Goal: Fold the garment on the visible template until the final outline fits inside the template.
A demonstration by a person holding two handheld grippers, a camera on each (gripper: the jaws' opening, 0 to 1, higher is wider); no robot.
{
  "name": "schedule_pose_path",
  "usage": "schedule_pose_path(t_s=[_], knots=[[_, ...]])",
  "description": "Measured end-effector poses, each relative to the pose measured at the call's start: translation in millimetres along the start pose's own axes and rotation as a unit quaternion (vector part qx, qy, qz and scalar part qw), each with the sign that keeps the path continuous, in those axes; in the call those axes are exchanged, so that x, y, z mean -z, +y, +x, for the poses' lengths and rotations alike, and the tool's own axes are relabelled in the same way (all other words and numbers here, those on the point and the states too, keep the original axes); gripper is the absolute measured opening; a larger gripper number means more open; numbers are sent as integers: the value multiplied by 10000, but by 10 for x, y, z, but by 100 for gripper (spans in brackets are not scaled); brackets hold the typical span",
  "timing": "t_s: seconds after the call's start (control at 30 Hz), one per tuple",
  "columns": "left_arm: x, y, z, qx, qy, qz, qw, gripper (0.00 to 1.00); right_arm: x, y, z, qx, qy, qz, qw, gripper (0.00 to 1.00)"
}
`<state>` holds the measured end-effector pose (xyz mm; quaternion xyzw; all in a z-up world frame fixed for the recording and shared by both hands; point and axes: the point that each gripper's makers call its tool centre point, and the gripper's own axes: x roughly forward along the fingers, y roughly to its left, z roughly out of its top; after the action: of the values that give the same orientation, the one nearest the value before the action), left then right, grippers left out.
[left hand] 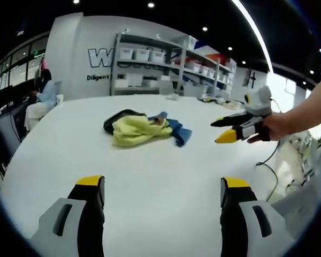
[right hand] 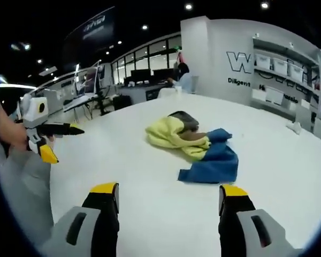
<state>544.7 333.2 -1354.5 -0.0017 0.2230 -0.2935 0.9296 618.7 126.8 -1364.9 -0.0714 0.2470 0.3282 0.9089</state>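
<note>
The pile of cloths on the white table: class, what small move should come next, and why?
Probably bring both open tongs, left and right, forward to the pile, because the yellow cloth, blue cloth and dark cloth lie bunched together on the table, untouched, with neither pair of tongs holding anything.

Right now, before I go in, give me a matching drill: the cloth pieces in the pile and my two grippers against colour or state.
Things:
1. top cloth
2. cloth on the right gripper's side of the pile
3. piece at the far edge of the pile
4. left gripper
5. right gripper

Descriptions:
A. blue, spread partly flat
B. jaws open, empty, short of the pile
C. dark, mostly covered
D. yellow, bunched up

Pairs: 1-D, 2-A, 3-C, 4-B, 5-B
</note>
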Motion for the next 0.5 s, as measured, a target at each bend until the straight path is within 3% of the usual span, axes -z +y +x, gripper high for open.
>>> schedule_pose_path(t_s=[0.5], knots=[[-15,-14,86,153,108,92,9998,87,-365,-543,543,-214,322,-826,9958,54]])
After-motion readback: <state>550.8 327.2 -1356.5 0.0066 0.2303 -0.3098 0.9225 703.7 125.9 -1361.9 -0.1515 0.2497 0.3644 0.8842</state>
